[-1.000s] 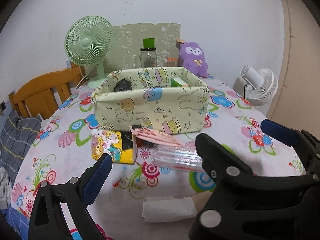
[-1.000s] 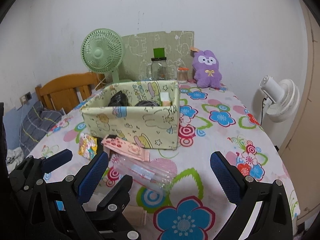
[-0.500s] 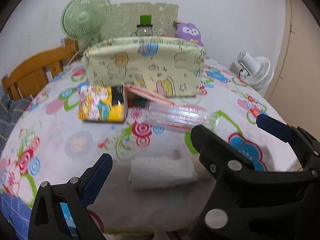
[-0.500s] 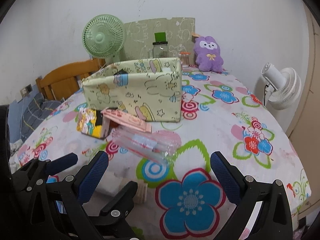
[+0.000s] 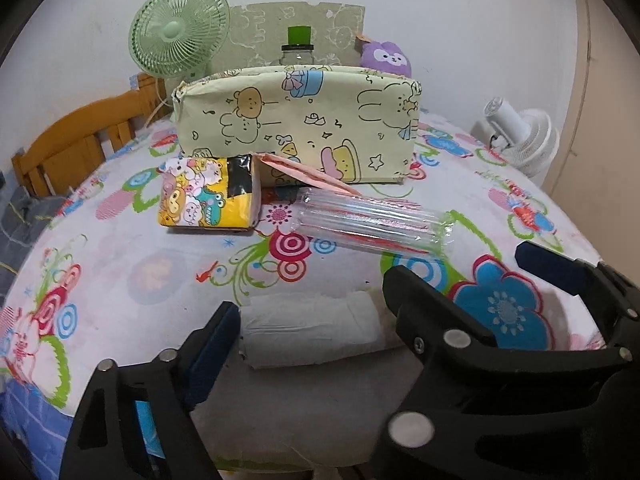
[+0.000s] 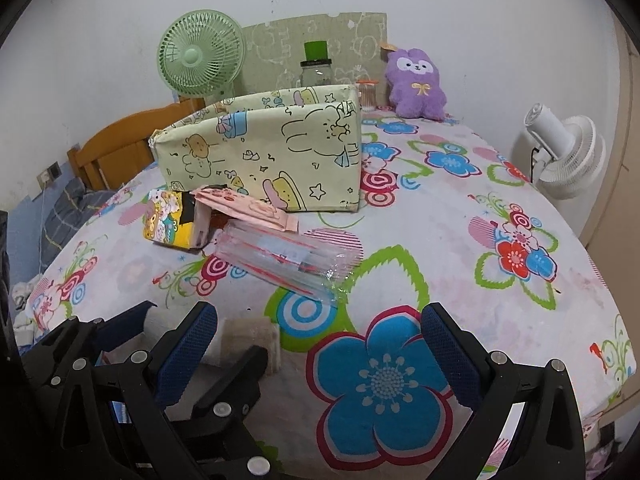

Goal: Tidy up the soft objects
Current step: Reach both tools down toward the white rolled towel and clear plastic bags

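Just ahead of the spread left hand-held gripper (image 5: pixel 308 336), a rolled white cloth (image 5: pixel 310 330) is seen lying crosswise between its fingers; the right hand-held gripper (image 6: pixel 320 344), also spread, is farther off.

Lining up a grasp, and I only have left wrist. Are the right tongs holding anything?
Observer: No, the right tongs are open and empty, above a blue flower print.
Operator: Something purple pokes up behind the box. What is it?
Observer: A plush, upright, whole body in view from the right wrist.
Operator: Anything beside it?
Observer: A small orange-topped jar, just left of the plush in that view.
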The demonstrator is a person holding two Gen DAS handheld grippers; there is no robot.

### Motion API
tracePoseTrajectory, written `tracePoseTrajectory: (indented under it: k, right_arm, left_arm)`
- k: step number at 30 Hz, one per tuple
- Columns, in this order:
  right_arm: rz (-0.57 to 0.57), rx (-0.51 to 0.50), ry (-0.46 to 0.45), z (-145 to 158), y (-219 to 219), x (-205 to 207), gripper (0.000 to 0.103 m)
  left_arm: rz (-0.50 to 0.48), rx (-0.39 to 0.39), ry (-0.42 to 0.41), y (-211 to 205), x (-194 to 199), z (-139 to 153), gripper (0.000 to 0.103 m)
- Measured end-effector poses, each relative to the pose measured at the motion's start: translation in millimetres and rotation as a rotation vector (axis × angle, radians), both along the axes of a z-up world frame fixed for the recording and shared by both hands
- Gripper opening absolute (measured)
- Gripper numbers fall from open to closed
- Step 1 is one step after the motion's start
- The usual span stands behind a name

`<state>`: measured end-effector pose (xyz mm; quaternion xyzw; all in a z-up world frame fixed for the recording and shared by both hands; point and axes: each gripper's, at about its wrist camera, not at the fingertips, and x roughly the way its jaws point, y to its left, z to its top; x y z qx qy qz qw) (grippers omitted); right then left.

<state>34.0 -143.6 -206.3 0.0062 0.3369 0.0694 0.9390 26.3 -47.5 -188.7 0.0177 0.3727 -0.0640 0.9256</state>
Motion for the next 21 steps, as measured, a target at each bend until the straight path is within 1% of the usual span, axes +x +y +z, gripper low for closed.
tracePoseTrajectory:
  k: [2,4,6,8,10,13,21]
  right_arm:
    - [0.001,0.001,0.008,-1,0,2,0.103]
    - [0.002,-0.002,0.01,-2,1,3,0.103]
    - [0.005,-0.006,0.012,-2,3,4,0.103]
    - [0.01,-0.01,0.01,-2,5,4,0.103]
    - [0.012,-0.012,0.006,-1,6,5,0.103]
    - [0.018,-0.015,0.004,0,8,7,0.103]
    - [0.032,-0.001,-0.001,7,13,19,0.103]
  left_arm:
    - [-0.006,0.004,-0.007,-2,-1,0,0.083]
    - [-0.01,0.001,-0.01,-3,-2,0,0.081]
    - [-0.012,-0.006,-0.012,-2,-3,1,0.075]
    - [-0.01,-0.009,-0.014,-1,-2,2,0.065]
    - [0.003,-0.003,-0.013,1,-2,3,0.063]
    - [0.011,0.002,-0.013,4,0,4,0.061]
    - [0.033,-0.023,-0.02,14,10,12,0.06]
